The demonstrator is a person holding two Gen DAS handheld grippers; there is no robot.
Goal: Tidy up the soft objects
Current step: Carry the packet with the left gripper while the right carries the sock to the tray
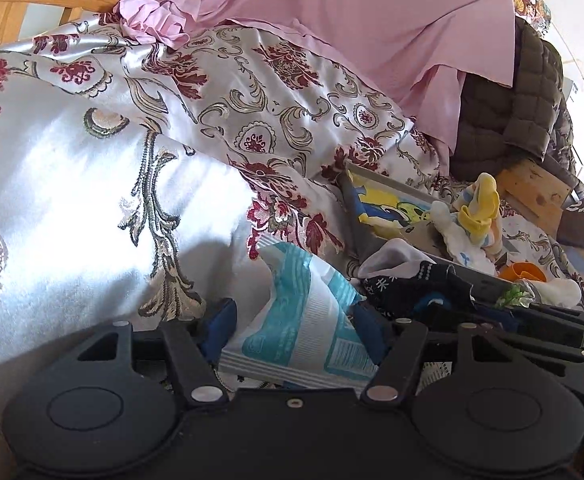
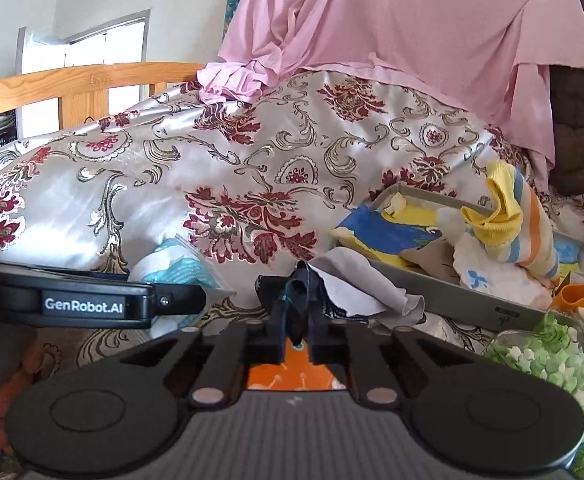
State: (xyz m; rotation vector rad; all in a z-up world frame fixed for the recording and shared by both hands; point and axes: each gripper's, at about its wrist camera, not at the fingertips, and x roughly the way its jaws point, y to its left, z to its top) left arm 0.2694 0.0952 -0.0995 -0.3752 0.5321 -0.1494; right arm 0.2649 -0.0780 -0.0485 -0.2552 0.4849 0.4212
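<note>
Right fingers [image 2: 297, 344], clenched on a dark navy sock [image 2: 297, 292]: the pads have pinched a bunched fold of the fabric, which stands up between them, so that one small grip carries the whole limp item. A pale grey sock [image 2: 355, 284] lies touching the navy one on its tray side and drapes over the near wall of the grey tray [image 2: 451, 300].

Left fingers [image 1: 292, 328], set around a white-and-teal soft packet [image 1: 303, 320]: the blue pads [image 1: 222, 324] flank the packet on both sides, the jaws standing fairly wide. Whether they press on it cannot be told from either view. In the right wrist view the left gripper lies beside the packet, well away from the tray.

The tray rests on a bed covered in a floral satin quilt [image 2: 232, 168]. It serves as the collecting place: a yellow-and-striped sock [image 2: 519, 216] and a white cloth [image 2: 487, 268] already lie inside, over a blue and yellow printed base. The navy sock sits just outside the tray's near wall, probably so a short lift over the wall delivers it.

A pink cloth [image 2: 411, 32] drapes behind the tray. An orange cup [image 2: 583, 298] and a bag of green pieces [image 2: 551, 356] sit just beyond the tray's near corner.
</note>
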